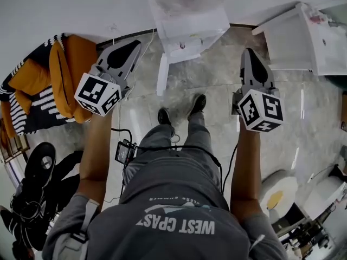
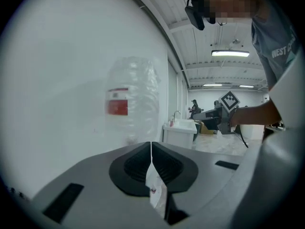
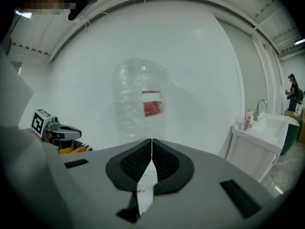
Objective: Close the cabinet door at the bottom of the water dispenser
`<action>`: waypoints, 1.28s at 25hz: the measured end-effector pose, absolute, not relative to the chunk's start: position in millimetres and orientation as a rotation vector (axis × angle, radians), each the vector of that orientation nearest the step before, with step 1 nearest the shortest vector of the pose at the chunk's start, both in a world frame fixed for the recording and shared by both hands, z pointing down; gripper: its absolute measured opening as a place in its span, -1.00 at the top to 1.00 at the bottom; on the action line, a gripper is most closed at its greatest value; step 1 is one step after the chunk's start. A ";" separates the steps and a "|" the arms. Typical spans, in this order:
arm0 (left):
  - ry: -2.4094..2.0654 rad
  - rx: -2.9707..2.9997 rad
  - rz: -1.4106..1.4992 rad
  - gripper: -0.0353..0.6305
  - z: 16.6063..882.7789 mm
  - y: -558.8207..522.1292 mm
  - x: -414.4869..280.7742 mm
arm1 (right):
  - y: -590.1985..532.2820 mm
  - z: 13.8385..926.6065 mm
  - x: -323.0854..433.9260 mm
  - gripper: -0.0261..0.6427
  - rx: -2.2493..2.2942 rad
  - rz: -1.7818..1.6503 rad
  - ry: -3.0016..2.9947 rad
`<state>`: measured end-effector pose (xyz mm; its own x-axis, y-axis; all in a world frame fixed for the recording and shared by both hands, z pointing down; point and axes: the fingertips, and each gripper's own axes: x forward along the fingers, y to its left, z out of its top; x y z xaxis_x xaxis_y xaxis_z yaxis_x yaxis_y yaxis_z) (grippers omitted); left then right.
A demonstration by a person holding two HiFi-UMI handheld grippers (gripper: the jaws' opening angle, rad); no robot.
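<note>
1. Directly ahead of the person, against the far white wall, stands the water dispenser [image 1: 187, 23] with a clear bottle [image 3: 143, 101] on top.
2. Its bottom cabinet door [image 1: 162, 76] is open, swung out edge-on toward the person's shoes [image 1: 198, 103].
3. The left gripper [image 1: 129, 50] hangs left of the door, apart from it, jaws pressed together on nothing.
4. The right gripper [image 1: 251, 58] hangs to the right, well clear of the door, also closed and empty.
5. A white sink unit [image 1: 306, 37] stands at far right.
</note>
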<state>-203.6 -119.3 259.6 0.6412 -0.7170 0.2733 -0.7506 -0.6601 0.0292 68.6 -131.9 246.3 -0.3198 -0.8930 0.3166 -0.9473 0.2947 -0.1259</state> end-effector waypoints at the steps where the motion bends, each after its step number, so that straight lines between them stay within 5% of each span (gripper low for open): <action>1: -1.219 2.702 0.379 0.82 271.9 -122.4 -203.7 | -137.1 257.6 69.4 0.84 1.701 0.449 -2.367; 28: -1.027 2.169 0.706 0.81 662.3 -117.2 -223.7 | -151.5 501.3 71.1 0.83 1.602 0.738 -2.179; 32: -0.991 2.112 0.768 0.62 713.7 -105.9 -225.2 | -149.7 520.1 73.0 0.83 1.595 0.743 -2.167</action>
<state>-225.2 -105.9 713.7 0.5375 -0.4178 0.7325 -0.8137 -0.4850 0.3204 73.0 -149.7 520.1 -0.3063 -0.7691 0.5609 -0.9515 0.2293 -0.2051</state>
